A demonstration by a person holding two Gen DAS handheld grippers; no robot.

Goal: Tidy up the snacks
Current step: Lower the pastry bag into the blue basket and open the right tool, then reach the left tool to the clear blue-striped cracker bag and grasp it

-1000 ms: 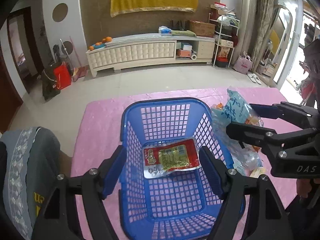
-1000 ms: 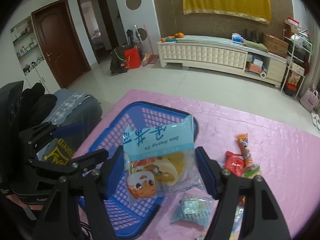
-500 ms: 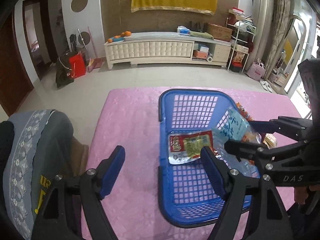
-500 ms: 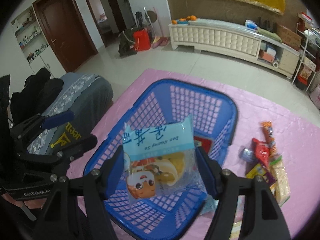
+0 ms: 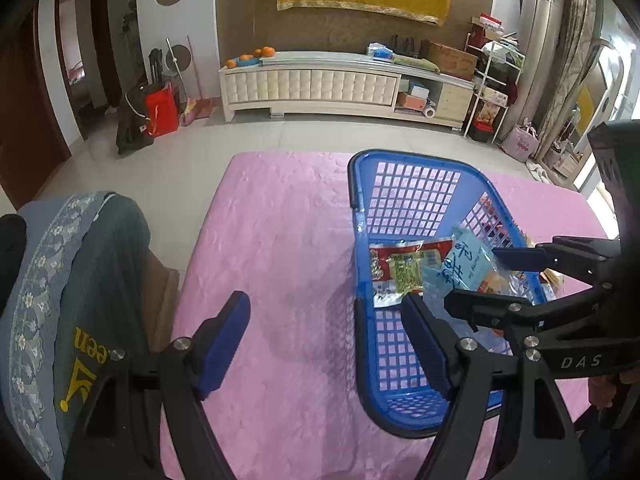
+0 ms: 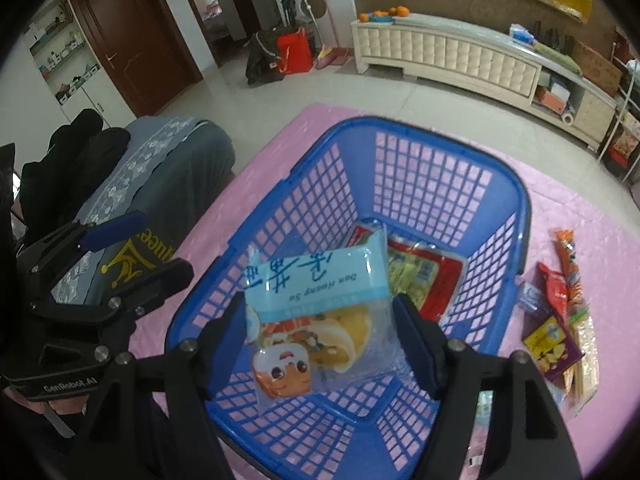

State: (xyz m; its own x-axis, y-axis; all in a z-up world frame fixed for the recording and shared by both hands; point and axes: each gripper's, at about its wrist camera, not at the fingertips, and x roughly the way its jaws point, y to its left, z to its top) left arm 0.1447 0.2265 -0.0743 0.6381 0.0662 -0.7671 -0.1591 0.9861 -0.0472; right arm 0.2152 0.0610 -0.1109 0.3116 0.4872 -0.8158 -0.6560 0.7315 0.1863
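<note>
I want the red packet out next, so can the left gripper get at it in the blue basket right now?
Probably not: the right gripper and its pale blue snack bag hang over the red snack packet in the blue plastic basket.

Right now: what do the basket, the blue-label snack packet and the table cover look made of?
Basket: rigid moulded plastic, glossy blue, open lattice walls.
Blue-label snack packet: thin clear film, shiny and crinkled, pastry visible through it.
Table cover: probably satin-like fabric, pink, soft sheen, quilted or embossed texture.

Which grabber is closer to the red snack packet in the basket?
Right. The right gripper hangs over the blue basket just above the red packet; the left gripper is beside the basket.
</note>
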